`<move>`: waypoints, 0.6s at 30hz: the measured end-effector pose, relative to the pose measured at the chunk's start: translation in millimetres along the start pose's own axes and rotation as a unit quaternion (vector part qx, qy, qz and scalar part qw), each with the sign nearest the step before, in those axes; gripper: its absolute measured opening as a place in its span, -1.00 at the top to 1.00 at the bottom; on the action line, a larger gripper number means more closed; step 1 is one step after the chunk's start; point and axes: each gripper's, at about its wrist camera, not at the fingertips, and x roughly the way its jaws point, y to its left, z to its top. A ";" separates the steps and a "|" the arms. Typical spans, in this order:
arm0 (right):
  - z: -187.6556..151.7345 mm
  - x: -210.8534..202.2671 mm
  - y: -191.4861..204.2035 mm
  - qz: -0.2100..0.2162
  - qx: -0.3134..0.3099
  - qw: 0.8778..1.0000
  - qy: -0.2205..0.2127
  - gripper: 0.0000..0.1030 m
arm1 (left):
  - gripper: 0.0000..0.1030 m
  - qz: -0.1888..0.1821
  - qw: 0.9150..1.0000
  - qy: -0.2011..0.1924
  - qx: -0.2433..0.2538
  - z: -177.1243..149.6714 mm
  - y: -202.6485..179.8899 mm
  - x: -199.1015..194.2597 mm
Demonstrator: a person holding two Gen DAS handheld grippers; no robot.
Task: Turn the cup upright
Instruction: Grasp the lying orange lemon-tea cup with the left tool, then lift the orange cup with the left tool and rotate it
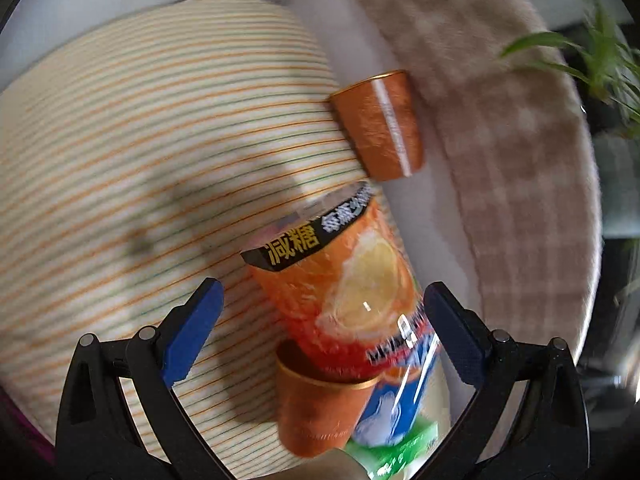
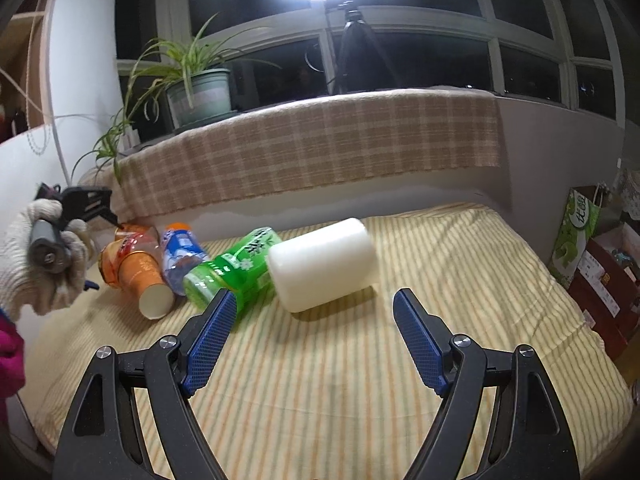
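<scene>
An orange paper cup (image 2: 144, 276) lies on its side on the striped bedsheet (image 2: 360, 360), open mouth toward me, next to an orange-label bottle (image 2: 120, 248). In the left wrist view the same cup (image 1: 316, 412) lies low between my fingers, with the orange bottle (image 1: 340, 280) over its rim. A second orange cup (image 1: 380, 124) lies on its side farther off. My left gripper (image 1: 328, 328) is open above them, and it shows in the right wrist view (image 2: 88, 204). My right gripper (image 2: 312, 340) is open and empty over the sheet.
A blue-label bottle (image 2: 182, 256), a green bottle (image 2: 236, 268) and a white cylinder (image 2: 324, 264) lie in a row on the bed. A checked blanket (image 2: 312, 148) covers the sill behind. A potted plant (image 2: 196, 88) stands at the back left. Boxes (image 2: 600, 272) stand on the right.
</scene>
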 end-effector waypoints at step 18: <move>-1.0 1.3 -21.8 -0.020 0.019 1.000 -0.001 -0.56 | -0.69 -0.015 1.000 -0.012 0.010 12.2 -13.7 29.3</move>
